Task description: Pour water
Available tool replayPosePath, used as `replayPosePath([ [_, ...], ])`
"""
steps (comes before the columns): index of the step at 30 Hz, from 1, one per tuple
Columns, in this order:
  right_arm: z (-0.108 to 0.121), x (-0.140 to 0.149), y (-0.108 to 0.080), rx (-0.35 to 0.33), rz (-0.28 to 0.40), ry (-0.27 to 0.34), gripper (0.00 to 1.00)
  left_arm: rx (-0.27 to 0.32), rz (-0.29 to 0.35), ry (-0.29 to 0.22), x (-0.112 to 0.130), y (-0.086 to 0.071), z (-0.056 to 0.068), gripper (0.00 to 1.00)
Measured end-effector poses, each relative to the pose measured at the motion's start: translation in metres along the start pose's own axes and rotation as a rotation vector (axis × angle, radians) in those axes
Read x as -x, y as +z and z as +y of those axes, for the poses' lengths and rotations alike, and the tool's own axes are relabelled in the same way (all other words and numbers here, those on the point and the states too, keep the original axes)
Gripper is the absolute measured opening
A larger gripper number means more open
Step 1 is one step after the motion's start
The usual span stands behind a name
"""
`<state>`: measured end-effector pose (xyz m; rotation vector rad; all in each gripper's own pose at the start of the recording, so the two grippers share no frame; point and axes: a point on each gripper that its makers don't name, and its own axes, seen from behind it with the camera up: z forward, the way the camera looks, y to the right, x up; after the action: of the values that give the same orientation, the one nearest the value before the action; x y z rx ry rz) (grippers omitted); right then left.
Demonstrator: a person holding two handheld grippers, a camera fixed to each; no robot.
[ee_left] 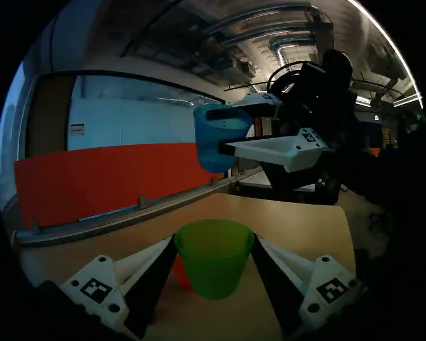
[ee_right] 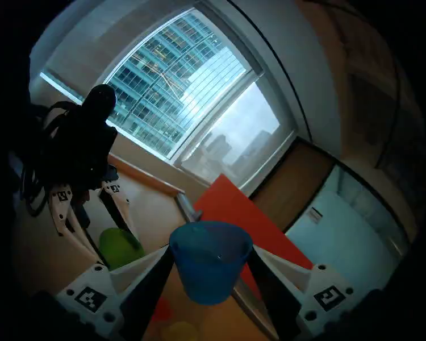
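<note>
Blue cup [ee_right: 211, 267]: sitting clamped between both fingers of the right gripper [ee_right: 210, 250], which are pressing on its two sides just under the rim. In the left gripper view the blue cup [ee_left: 214, 142] is hanging in the air well above the table [ee_left: 304, 221], roughly over its far edge, standing close to upright with a slight lean. The right gripper [ee_left: 221, 132] is reaching in from the right there. Whether the blue cup is carrying water cannot be told.

Green cup [ee_left: 214, 267]: sitting between the fingers of the left gripper [ee_left: 214, 247], both of which are pressing on its sides. It is standing upright with its mouth open upward, near the table's near edge; whether its base is touching the tabletop cannot be told. In the right gripper view the green cup [ee_right: 121, 249] is lying lower than the blue cup and off to the left, well apart from it, with the left gripper [ee_right: 115, 243] closing around it.

Red cup [ee_left: 180, 274]: showing just behind the green cup on its left, partly hidden.

Orange wall panel [ee_left: 111, 176]: running behind the table's far edge.

Window [ee_right: 173, 96]: looking out on tall buildings.
</note>
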<state>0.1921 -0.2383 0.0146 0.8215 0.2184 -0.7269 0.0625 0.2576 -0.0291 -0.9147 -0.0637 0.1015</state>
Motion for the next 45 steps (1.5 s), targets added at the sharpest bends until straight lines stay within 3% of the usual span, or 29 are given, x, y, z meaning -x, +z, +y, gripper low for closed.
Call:
replayPosePath([
  [16, 0.010, -0.010, 0.019, 0.030, 0.007, -0.180, 0.91, 0.006, 0.002, 0.001, -0.001, 0.003, 0.001, 0.90],
  [45, 0.022, -0.025, 0.034, 0.073, 0.018, -0.414, 0.91, 0.013, 0.006, -0.004, -0.005, 0.006, 0.003, 0.90],
])
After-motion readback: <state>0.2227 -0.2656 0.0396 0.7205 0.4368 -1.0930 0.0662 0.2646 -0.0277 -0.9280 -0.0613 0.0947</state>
